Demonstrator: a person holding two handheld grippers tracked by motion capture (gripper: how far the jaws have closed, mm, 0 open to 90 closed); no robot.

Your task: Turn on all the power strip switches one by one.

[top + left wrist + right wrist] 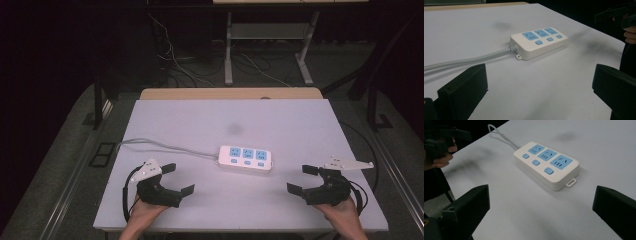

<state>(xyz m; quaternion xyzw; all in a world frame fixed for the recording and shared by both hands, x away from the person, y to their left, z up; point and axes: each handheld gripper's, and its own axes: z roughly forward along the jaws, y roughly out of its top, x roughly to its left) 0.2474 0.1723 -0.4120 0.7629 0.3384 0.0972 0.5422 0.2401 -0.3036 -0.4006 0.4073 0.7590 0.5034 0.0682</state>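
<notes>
A white power strip with three blue sockets and three blue buttons lies flat in the middle of the white table. Its grey cable runs off to the left edge. The strip sits ahead of my left gripper, which stands open and empty near the front left. My right gripper is open and empty near the front right, with the strip ahead of its jaws. Both grippers are well apart from the strip.
A faint dark smudge marks the table behind the strip. Beyond the far edge stand white desk legs and loose cables on the floor. Dark floor surrounds the table.
</notes>
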